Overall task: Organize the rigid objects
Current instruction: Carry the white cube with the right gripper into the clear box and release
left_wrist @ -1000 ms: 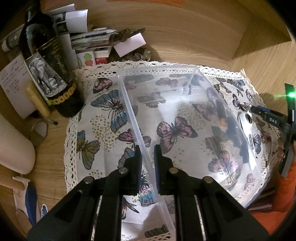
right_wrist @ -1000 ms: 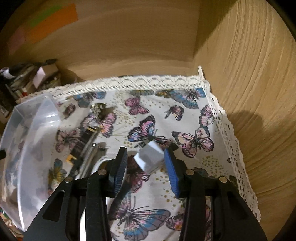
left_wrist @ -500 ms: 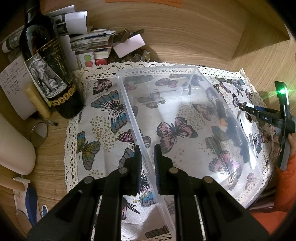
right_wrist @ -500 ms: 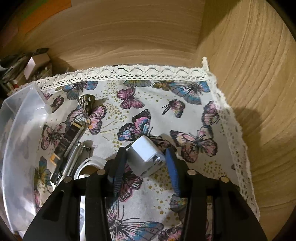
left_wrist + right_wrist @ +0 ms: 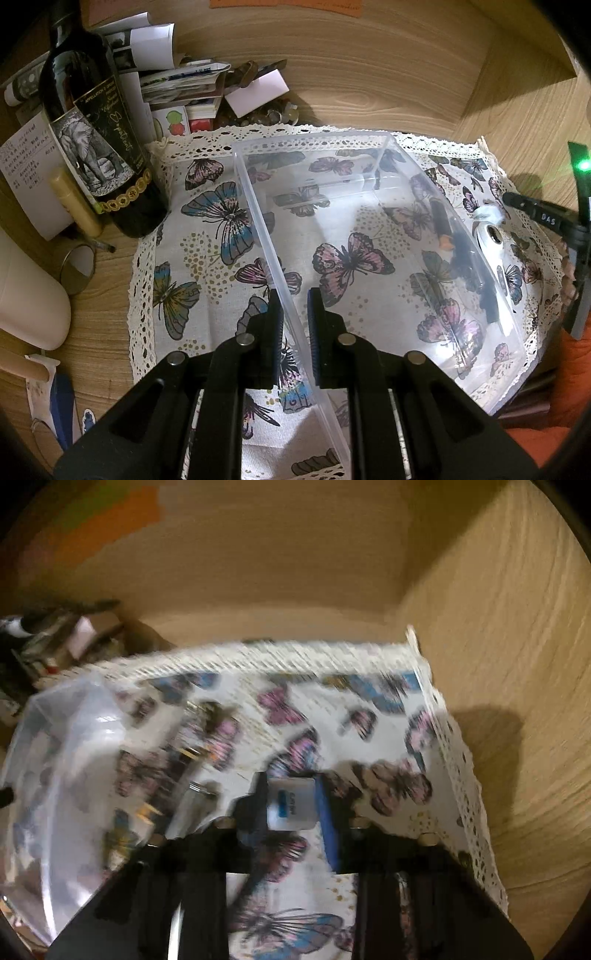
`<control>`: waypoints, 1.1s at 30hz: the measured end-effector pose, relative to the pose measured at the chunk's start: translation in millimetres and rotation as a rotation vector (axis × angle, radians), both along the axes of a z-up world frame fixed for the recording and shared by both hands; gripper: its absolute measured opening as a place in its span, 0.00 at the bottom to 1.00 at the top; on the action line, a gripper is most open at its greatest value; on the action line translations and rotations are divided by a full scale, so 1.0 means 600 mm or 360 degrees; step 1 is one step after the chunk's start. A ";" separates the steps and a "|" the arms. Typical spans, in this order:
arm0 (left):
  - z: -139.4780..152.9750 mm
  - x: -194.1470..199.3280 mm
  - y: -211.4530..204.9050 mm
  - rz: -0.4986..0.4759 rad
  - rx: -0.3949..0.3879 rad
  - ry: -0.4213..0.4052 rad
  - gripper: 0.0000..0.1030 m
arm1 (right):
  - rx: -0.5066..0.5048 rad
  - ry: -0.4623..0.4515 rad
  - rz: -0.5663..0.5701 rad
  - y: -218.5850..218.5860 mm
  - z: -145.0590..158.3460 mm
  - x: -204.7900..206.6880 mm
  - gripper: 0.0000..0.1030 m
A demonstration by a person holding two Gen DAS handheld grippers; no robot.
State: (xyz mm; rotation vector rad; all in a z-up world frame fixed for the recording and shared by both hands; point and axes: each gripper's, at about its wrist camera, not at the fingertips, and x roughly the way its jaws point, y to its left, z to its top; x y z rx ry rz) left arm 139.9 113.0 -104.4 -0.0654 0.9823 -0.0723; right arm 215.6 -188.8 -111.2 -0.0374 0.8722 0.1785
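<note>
In the left wrist view, the left gripper (image 5: 294, 321) is clenching its fingers (image 5: 275, 321) on the near left wall of a clear plastic bin (image 5: 369, 206), which is sitting on a butterfly-print cloth (image 5: 207, 229) spread over the wooden worktop (image 5: 369, 74). A dark wine bottle (image 5: 96, 147) is standing just beside the cloth's far left corner, with a heap of papers (image 5: 177, 85) behind it. Dark objects are lying beyond the bin's right wall, too distorted through the plastic to tell what they are. At the right edge, part of the right gripper (image 5: 546, 218) is showing. In the right wrist view, heavily blurred, the right gripper (image 5: 291, 805) is grasping a small white charger block (image 5: 291, 805); its fingers (image 5: 328, 812) have just been closing and are now pressing on the block's two sides, above the cloth (image 5: 369, 701). The bin (image 5: 66, 738) is lying to the left, with several small metallic items (image 5: 195, 753) between it and the block.
</note>
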 end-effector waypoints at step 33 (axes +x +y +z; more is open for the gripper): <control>0.000 -0.003 -0.001 -0.0024 0.0002 -0.0016 0.13 | -0.0024 0.0080 0.0076 0.043 0.019 0.027 0.26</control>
